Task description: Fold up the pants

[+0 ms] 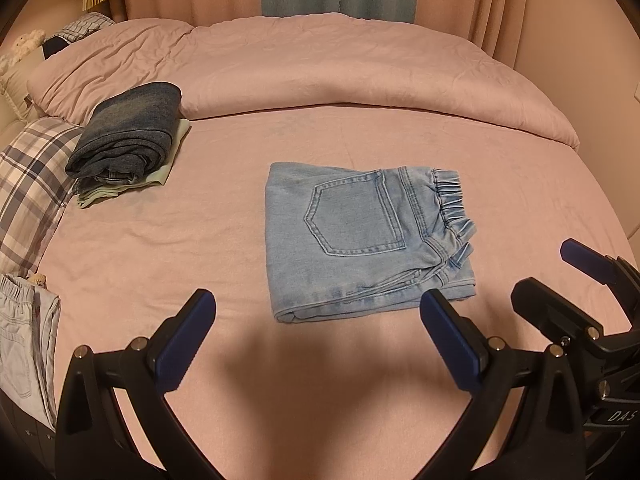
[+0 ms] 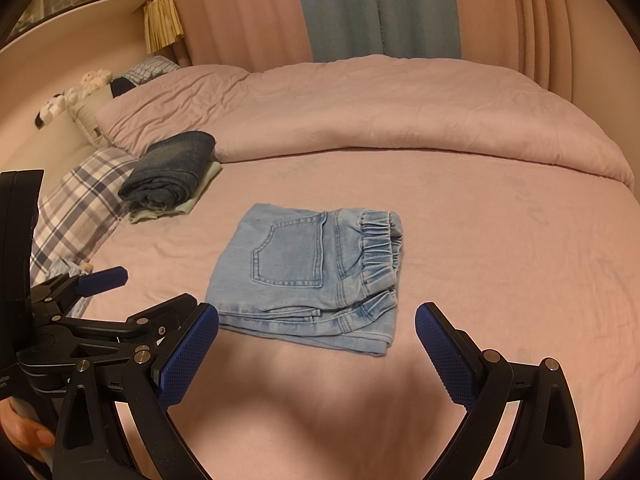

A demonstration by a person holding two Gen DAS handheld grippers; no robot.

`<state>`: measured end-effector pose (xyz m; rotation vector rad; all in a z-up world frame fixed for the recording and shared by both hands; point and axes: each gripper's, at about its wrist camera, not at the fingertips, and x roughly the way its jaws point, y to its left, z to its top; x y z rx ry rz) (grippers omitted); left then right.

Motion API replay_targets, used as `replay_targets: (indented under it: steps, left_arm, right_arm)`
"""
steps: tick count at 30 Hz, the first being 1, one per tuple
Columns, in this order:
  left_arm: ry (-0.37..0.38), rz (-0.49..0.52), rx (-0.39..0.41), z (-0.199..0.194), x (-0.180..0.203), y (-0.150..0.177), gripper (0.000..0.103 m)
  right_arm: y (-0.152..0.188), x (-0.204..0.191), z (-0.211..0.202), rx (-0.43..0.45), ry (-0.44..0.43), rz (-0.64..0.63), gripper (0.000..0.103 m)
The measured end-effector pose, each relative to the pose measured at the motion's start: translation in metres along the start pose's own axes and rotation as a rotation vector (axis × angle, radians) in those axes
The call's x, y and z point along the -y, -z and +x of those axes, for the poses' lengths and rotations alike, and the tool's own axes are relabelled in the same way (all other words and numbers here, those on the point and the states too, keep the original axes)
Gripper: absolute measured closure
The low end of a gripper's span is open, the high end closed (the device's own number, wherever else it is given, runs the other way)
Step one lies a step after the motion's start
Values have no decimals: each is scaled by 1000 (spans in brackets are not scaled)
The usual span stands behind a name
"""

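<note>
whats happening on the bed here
A person is folding pants with a handheld claw in each hand. The light blue jeans lie folded into a compact rectangle on the pink sheet. The left claw and right claw are open just short of them, holding nothing. Dark folded jeans sit stacked farther left.

Pale trousers (image 1: 24,344) run off the left edge (waistband showing); their length is unseen.

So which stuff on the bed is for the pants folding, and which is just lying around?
For the job:
- light blue jeans, folded
- left claw, open
- right claw, open

Just lying around:
- dark jeans pile
- checked pillow
- pink duvet
- soft toys
</note>
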<state>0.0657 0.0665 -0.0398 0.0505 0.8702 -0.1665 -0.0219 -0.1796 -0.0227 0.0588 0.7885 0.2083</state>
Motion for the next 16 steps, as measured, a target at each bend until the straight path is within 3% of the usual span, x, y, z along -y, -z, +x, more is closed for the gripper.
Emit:
replay_targets:
  steps: [16]
  left_arm:
    - [-2, -2, -2, -2, -2, 1, 1]
  right_arm:
    - [0, 0, 0, -1, 0, 1, 5]
